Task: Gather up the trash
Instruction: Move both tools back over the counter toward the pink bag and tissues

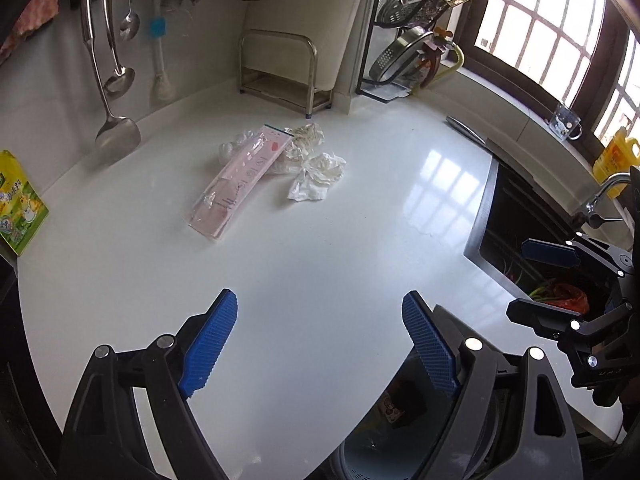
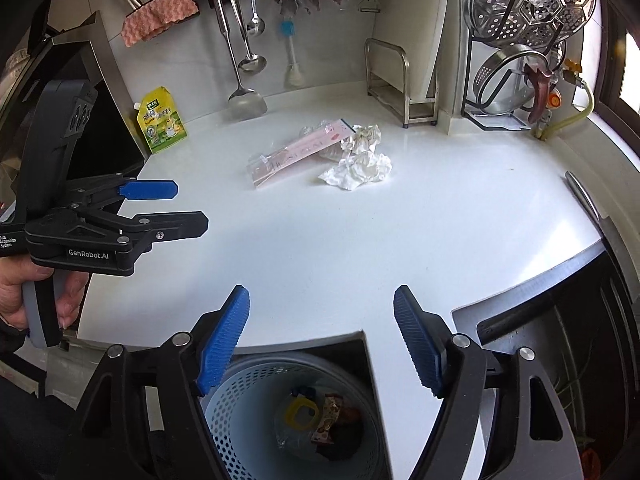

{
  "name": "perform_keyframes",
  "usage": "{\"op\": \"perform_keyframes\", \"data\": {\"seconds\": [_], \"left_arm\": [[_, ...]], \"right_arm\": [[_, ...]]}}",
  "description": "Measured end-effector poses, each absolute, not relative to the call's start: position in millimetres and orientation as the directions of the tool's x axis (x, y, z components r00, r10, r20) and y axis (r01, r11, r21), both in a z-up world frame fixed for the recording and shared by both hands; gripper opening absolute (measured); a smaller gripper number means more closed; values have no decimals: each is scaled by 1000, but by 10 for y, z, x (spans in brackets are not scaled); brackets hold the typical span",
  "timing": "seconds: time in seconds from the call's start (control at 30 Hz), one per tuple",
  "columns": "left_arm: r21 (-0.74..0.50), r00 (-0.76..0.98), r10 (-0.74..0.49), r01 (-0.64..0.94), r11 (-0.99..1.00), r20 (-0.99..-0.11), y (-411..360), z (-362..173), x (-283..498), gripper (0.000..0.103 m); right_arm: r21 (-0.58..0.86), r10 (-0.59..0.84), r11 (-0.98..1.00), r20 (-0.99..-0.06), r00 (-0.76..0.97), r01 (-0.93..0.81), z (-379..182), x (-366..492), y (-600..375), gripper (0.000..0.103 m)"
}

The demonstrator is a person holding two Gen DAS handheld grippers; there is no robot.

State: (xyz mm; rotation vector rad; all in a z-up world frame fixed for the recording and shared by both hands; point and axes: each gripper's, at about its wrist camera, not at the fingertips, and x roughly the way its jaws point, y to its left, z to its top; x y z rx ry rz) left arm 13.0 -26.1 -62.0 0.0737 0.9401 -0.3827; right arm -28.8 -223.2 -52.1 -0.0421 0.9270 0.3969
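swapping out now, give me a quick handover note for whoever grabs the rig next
Left tool: open, holds nothing, over the near counter.
Right tool: open, holds nothing, above the trash basket.
On the white counter: pink plastic wrapper, crumpled tissue, a second paper wad, clear plastic behind the wrapper.
Done: some trash already lies in the basket.
Left: pick up that whole pile and drop it in.

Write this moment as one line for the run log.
left gripper: open, empty | right gripper: open, empty | pink wrapper, crumpled tissue: on counter | bin: below
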Motion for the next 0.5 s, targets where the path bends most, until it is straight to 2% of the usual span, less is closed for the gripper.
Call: {"op": "perform_keyframes", "data": {"seconds": [0.5], "left_arm": [[-88,573,-243,284,955,-783,-40,-527,531,84]], "right_arm": [[102,293,932,-775,560,-347,-498,232,-2179,75]]}}
